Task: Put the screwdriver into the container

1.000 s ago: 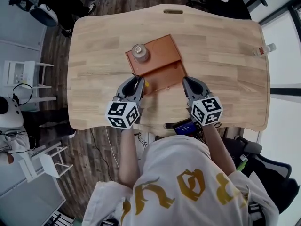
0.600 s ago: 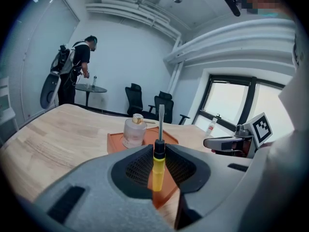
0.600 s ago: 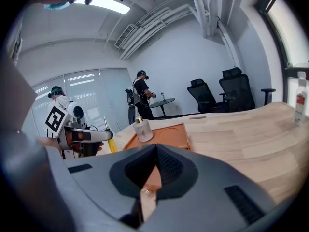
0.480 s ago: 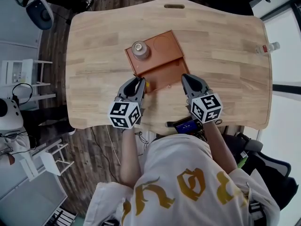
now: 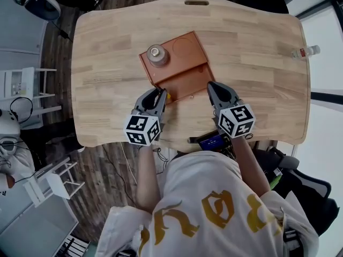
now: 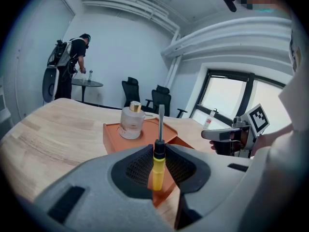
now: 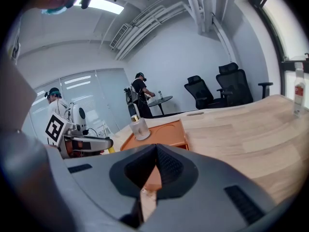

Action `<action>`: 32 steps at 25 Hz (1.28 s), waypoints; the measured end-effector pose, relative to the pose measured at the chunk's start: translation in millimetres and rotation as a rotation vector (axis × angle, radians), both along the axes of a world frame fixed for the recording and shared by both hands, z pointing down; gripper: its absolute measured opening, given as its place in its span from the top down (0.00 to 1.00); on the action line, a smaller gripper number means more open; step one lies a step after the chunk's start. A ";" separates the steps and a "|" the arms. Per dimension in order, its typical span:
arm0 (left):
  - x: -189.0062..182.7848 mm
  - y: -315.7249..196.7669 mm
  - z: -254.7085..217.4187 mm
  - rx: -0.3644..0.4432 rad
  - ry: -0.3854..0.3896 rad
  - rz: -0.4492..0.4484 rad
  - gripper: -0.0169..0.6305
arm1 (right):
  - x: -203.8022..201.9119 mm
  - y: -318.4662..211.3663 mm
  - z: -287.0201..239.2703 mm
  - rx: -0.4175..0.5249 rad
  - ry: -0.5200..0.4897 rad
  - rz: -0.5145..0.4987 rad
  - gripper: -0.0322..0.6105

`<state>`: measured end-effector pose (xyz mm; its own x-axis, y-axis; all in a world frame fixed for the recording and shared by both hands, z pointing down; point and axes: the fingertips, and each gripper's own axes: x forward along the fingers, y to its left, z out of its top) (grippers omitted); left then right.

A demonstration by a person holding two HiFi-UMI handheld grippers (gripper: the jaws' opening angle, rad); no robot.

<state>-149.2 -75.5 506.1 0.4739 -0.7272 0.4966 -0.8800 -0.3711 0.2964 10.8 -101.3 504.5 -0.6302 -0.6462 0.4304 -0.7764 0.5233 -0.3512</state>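
Note:
A screwdriver (image 6: pixel 157 164) with a yellow handle, black collar and grey shaft stands upright between the pads of my left gripper (image 6: pixel 158 148), which is shut on the handle. In the head view that gripper (image 5: pixel 159 93) sits at the near left corner of the orange-brown container (image 5: pixel 187 50), and a bit of the yellow handle (image 5: pixel 168 96) shows at its tips. The container's lower compartment (image 5: pixel 187 82) lies just ahead of both grippers. My right gripper (image 5: pixel 214 88) is at the container's near right corner, its jaws closed tip to tip with nothing held (image 7: pixel 155 148).
A small glass bottle with a gold cap (image 5: pixel 156 55) stands on the container's raised far part. A clear plastic bottle (image 5: pixel 306 51) sits at the table's right edge. A phone (image 5: pixel 213 141) lies at the near edge. Office chairs and people are beyond the wooden table (image 5: pixel 107 63).
The head view has drifted a little, so the table sits slightly higher in the picture. Both grippers keep their places at the container's near edge, the screwdriver still held.

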 end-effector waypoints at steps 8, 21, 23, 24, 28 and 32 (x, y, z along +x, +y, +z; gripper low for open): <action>0.3 2.8 20.2 -0.050 -0.005 0.008 0.86 | 3.4 -7.0 9.6 -0.017 0.006 0.015 0.94; 2.3 3.3 40.1 -0.107 -0.093 0.062 0.86 | 7.9 -10.0 21.5 -0.041 0.013 0.024 0.94; 3.7 3.2 41.7 -0.113 -0.100 0.069 0.86 | 9.8 -10.9 22.4 -0.042 0.013 0.026 0.94; 3.9 3.1 42.5 -0.116 -0.102 0.072 0.86 | 10.5 -11.2 22.6 -0.042 0.013 0.026 0.94; 2.5 2.2 44.6 -0.126 -0.114 0.080 0.86 | 12.0 -12.2 23.9 -0.043 0.012 0.026 0.94; 6.2 0.5 46.0 -0.129 -0.124 0.089 0.86 | 17.1 -13.2 25.2 -0.046 0.016 0.030 0.94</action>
<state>-143.0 -75.0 552.1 0.4630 -0.6112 0.6419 -0.8780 -0.4153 0.2379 27.9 -114.5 529.7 -0.6039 -0.6436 0.4702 -0.7971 0.4835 -0.3618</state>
